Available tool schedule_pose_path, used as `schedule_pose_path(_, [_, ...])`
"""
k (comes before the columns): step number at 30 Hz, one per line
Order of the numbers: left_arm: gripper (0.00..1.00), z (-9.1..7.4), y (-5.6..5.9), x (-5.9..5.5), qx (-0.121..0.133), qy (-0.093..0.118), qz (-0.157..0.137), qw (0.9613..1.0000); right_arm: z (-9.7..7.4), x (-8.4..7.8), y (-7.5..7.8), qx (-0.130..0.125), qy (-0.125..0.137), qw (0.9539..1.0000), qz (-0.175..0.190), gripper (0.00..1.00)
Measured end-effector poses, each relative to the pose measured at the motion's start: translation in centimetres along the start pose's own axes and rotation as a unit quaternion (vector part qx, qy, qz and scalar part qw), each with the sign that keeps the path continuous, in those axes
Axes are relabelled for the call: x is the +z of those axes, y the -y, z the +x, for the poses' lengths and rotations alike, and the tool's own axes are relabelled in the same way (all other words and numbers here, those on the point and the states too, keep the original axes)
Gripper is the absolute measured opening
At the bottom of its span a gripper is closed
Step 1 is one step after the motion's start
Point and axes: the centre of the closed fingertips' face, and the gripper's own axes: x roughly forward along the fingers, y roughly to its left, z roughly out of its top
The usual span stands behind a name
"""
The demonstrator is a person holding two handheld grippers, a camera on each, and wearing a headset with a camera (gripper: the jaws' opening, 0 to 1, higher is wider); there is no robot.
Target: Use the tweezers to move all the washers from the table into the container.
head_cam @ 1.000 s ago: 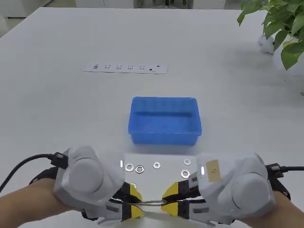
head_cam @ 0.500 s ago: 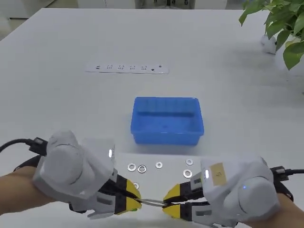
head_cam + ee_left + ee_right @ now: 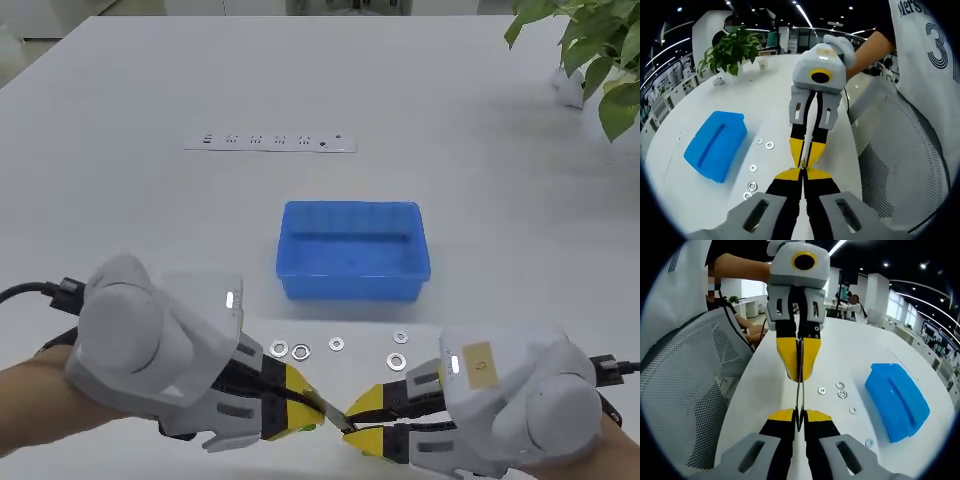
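Looking down in the head view, we hold the left gripper (image 3: 298,408) at 7 o'clock of the picture. Its yellow-tipped jaws are drawn narrow and pinched on one end of the tweezers (image 3: 336,419). The tweezers, a thin dark strip of metal, slant from those tips toward 4 o'clock. There our right gripper (image 3: 368,422) meets them, its jaws likewise squeezed tight on the other end. The two pairs of tips face each other, close together, over the white table (image 3: 120,220).

At 12 o'clock from the tweezers we see five washers (image 3: 300,351) lying flat on the table in a loose row: two side by side at the left, one in the middle, two at the right. At 12 o'clock from that row sits the blue container (image 3: 352,250), apart from the washers. Beyond it, at 11 o'clock, lies a white power strip (image 3: 270,143), and at 2 o'clock a leafy plant (image 3: 590,50).

In the left gripper view the container lies at 9 o'clock from our closed jaws, with the washers between. In the right gripper view the tweezers run straight toward 12 o'clock into the left gripper's tips, with washers and container off at 3 o'clock.
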Motion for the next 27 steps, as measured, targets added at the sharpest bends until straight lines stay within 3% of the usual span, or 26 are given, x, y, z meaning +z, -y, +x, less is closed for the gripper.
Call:
schedule_pose_path(14, [0.1,-0.2,-0.9,1.0,0.012,0.03,-0.017,0.9993,-0.3,0.5,0.5,-0.004,0.022,0.9996,0.018,0.07])
schedule_pose_path(19, [0.11,-0.2,-0.6,1.8,0.005,0.05,-0.016,0.9986,-0.4,0.6,0.5,-0.003,0.027,0.9994,0.022,0.07])
schedule_pose_path(27, [0.09,0.0,-0.3,2.2,0.0,0.056,-0.007,0.9984,-0.2,1.0,0.4,-0.001,0.038,0.9988,0.031,0.07])
